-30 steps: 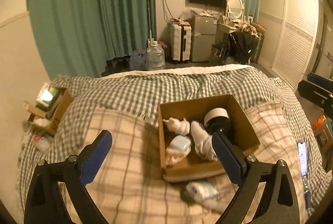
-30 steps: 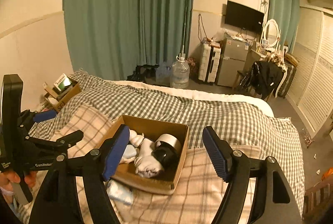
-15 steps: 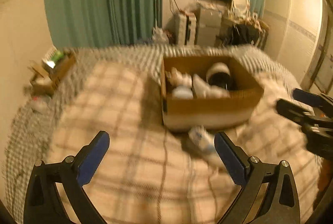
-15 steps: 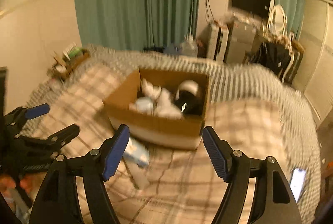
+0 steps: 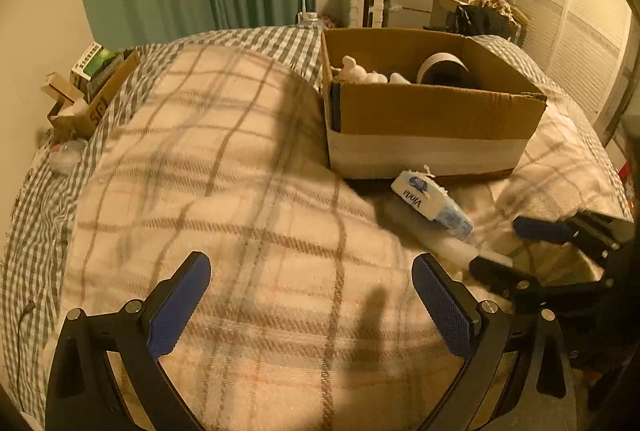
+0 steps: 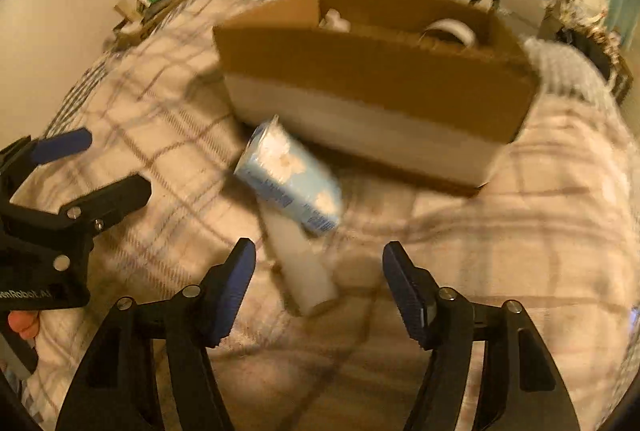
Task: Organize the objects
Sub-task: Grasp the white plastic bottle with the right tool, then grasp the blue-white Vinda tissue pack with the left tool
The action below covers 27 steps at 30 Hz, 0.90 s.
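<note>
The right gripper [image 6: 316, 279] is hovering with its fingers [image 6: 234, 289] spread wide, holding nothing, just short of a white tube [image 6: 304, 263] lying on the plaid blanket [image 6: 520, 215]. A blue tissue pack [image 6: 290, 177] is resting across the tube, beside the cardboard box [image 6: 376, 79]. The left gripper [image 5: 308, 305] is waiting nearby, fingers also wide. Both items are probably light; the pack looks soft (grip its middle gently).
</note>
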Motion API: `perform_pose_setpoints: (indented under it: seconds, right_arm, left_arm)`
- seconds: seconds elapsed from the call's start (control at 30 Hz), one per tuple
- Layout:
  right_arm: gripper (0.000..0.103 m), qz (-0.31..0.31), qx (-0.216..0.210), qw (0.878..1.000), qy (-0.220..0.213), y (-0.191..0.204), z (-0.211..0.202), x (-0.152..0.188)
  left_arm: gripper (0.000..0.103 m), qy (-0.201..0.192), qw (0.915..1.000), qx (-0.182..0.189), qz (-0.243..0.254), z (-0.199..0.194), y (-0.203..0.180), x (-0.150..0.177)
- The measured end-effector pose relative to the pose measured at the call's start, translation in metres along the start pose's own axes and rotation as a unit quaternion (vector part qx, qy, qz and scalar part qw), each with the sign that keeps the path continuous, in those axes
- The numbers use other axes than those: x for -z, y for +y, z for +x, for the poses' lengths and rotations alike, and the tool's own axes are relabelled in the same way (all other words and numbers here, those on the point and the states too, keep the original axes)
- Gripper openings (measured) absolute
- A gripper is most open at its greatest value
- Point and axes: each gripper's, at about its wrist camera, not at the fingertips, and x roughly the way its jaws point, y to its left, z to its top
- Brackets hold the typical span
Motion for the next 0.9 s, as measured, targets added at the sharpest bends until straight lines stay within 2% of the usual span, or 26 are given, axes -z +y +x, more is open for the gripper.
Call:
perform_pose_setpoints:
  seconds: [0.13,0.2,0.3,0.37,0.5,0.57,0.67,0.8,0.9]
  right_arm:
    - [0.050,-0.011,-0.012,0.999,0.033,0.004,0.014,0.001]
    - [0.027,-0.016,-0.015,0.999,0.045,0.006,0.019,0.002]
    - [0.020,-0.022,-0.004,0.999,0.043,0.009,0.015,0.005]
    - [0.019,-0.024,-0.002,0.999,0.025,0.010,0.001,0.007]
    - [0.019,-0.007,-0.009,0.999,-0.043,0.002,-0.047,0.011]
    - [0.019,0.008,-0.018,0.997,-0.075,-0.005,-0.072,0.013]
    - [0.019,0.022,-0.011,0.993,-0.113,-0.014,-0.100,0.013]
    - [0.019,0.039,-0.007,0.987,-0.154,-0.019,-0.130,0.005]
    - [0.019,0.045,0.016,0.985,-0.167,-0.023,-0.139,0.003]
  left_arm:
    - [0.103,0.003,1.0000,-0.001,0.002,0.001,-0.001,0.001]
    - [0.103,0.004,0.9999,-0.009,0.005,0.001,-0.003,0.001]
    - [0.103,0.000,0.9999,-0.009,0.006,-0.001,-0.003,0.001]
    - [0.103,-0.004,0.9999,-0.009,-0.003,-0.005,0.000,0.001]
    - [0.103,-0.004,0.9998,-0.007,-0.016,-0.005,0.005,0.000]
    - [0.103,0.002,0.9998,-0.010,-0.016,-0.004,0.004,-0.001]
    - [0.103,0.004,0.9998,-0.015,-0.010,-0.003,0.001,-0.002]
    - [0.103,0.008,0.9999,-0.010,-0.011,-0.003,-0.004,-0.003]
    - [0.103,0.006,0.9999,-0.002,-0.008,-0.004,-0.010,-0.006]
